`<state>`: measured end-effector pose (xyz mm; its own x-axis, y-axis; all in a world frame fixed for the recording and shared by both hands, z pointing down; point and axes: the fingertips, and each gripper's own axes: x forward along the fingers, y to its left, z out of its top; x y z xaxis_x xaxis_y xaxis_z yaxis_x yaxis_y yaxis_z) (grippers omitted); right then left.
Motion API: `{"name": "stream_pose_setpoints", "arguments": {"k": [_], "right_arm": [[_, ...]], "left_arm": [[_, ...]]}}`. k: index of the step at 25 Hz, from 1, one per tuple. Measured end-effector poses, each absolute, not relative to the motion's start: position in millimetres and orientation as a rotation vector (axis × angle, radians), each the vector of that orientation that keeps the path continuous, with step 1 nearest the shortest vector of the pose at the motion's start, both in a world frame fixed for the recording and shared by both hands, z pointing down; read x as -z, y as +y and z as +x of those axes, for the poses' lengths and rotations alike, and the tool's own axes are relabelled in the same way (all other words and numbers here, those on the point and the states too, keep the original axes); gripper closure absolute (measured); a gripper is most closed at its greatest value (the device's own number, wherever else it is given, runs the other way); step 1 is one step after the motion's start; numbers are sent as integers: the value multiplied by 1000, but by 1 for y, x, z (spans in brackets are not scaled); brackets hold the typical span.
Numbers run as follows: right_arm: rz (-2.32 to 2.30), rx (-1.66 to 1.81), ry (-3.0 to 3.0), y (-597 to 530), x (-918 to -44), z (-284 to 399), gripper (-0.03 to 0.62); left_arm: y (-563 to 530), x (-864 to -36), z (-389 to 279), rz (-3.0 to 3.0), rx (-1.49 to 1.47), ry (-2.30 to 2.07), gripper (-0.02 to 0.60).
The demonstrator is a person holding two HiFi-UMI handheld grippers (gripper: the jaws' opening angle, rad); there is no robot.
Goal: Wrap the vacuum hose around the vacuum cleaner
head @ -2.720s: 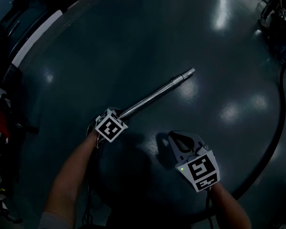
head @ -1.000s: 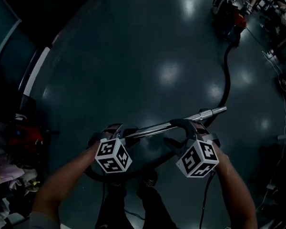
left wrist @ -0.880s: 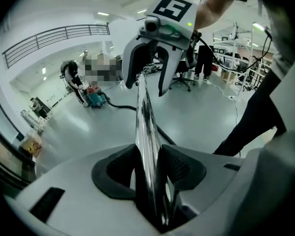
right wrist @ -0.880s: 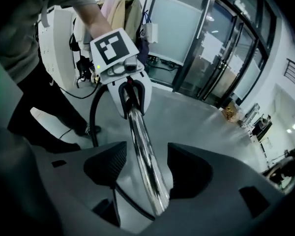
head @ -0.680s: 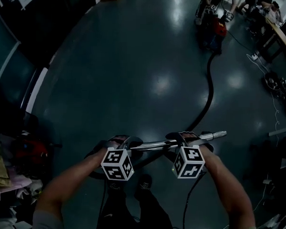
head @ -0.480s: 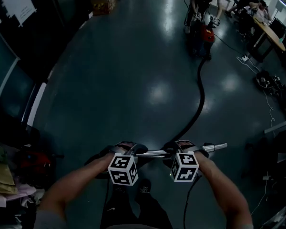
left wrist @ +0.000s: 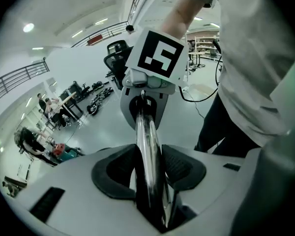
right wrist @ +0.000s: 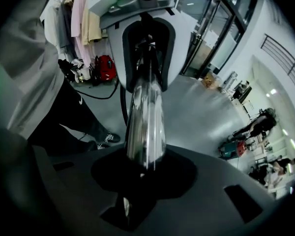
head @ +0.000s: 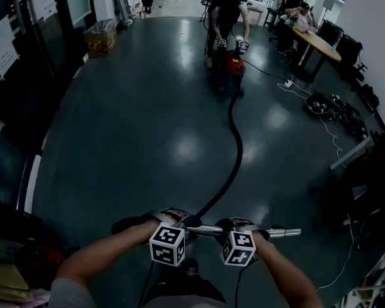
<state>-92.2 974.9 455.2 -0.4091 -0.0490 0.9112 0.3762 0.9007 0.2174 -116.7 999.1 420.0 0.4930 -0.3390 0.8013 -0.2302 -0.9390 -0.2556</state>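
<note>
You will find the wand tube (head: pixel 208 230) at lower centre is polished, mirror-bright metal. The hose (head: pixel 236 147) is matt black. The floor (head: pixel 147 127) is smooth and glossy. Your left claw (left wrist: pixel 150 171) has a matt grey plastic shell and black matt pads (left wrist: pixel 115 168).

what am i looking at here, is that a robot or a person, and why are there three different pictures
There is no robot here. A person holds a two-jaw gripper in each hand, and the patterned cubes are parts of those grippers. The wide picture comes from a camera on the person's head, looking down at the floor. The other two come from cameras riding on each gripper, looking along its jaws. The left gripper is clamped on a shiny metal tube. The right gripper has just been closing its jaws on the same tube, further along. A black hose runs across the floor to a red vacuum cleaner, where another person bends over it.
</note>
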Motion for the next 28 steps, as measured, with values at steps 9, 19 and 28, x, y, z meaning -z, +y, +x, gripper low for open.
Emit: {"name": "stream_pose_setpoints", "arguments": {"k": [9,19,28], "right_arm": [[121,285,-1957,965,-428,-56,482],[346,109,-1948,933,-401,4,482],[437,29,-1999,888,-407,63,482]], "left_arm": [[981,-384,-89,-2426,1260,189,399],[927,-338,-42,-2440,1085,85,319],[864,-313,-15,-2620,1130,378,321]]}}
